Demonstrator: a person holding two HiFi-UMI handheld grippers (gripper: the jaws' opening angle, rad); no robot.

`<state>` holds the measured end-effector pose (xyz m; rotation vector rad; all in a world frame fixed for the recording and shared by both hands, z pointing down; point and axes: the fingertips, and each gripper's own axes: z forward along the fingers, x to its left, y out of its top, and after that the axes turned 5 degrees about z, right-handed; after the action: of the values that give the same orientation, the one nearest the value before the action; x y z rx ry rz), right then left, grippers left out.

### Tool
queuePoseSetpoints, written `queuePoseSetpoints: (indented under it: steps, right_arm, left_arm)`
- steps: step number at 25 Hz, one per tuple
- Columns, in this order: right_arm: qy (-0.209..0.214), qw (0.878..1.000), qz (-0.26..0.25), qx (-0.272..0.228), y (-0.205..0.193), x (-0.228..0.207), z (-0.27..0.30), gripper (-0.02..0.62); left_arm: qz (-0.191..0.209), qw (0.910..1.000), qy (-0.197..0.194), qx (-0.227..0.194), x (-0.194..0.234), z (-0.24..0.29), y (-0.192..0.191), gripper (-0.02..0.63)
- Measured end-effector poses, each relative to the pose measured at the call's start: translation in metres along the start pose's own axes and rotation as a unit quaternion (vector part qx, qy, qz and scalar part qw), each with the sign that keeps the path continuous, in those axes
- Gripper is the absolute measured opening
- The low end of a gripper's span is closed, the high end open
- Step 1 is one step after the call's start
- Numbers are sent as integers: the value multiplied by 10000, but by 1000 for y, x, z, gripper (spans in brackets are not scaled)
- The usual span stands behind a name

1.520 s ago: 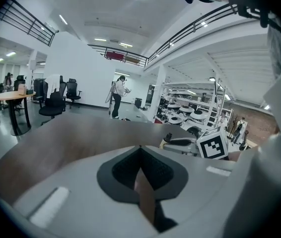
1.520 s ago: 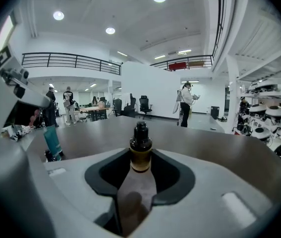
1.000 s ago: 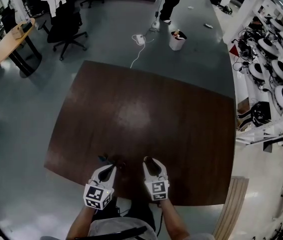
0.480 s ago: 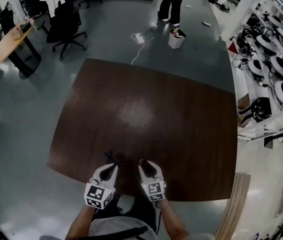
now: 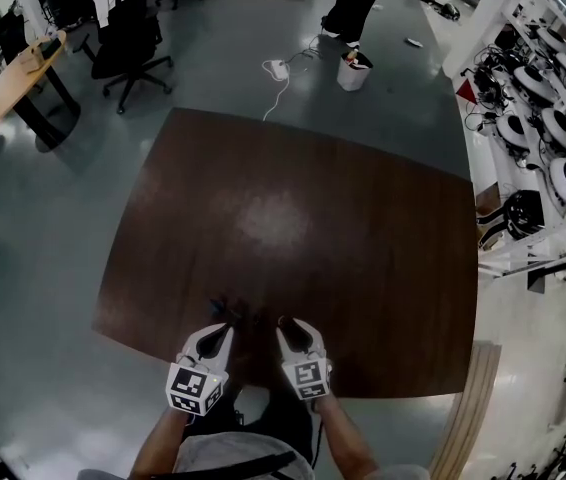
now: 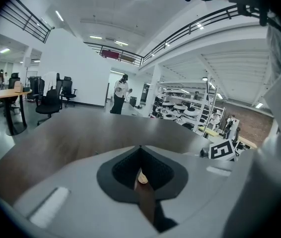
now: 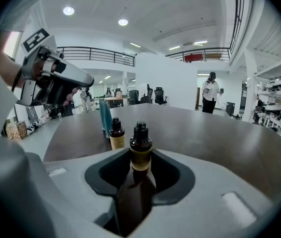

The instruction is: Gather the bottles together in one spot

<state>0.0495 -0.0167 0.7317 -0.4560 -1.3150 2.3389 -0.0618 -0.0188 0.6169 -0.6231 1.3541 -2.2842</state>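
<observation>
Keeping the left gripper (image 5: 224, 334), its jaws drawn together on nothing I can make out, clear of the standing pair comes first. A tall blue bottle (image 7: 104, 115) and a small brown bottle (image 7: 116, 136) stand close together by the worktop's (image 5: 293, 208) near edge. The right gripper (image 5: 286, 326), its jaws part-closed around a dark dropper bottle (image 7: 140, 150), should lower it upright just beside them without nudging either.

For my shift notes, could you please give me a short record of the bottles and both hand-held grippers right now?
Surface: dark wooden table
Right hand-held gripper: shut on a black-capped amber bottle
Left hand-held gripper: jaws together, no bottle between them
On the table: second amber bottle, tall teal bottle close behind it
Gathering: held bottle apart from those two
</observation>
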Motion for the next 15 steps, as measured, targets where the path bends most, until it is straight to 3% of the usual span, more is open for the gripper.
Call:
queuePoseSetpoints:
  steps: [15]
  right_arm:
    - [-91, 9998, -109, 124, -9, -2, -1, 130]
  left_arm:
    - [-27, 10000, 0, 6, 1, -5, -5, 2]
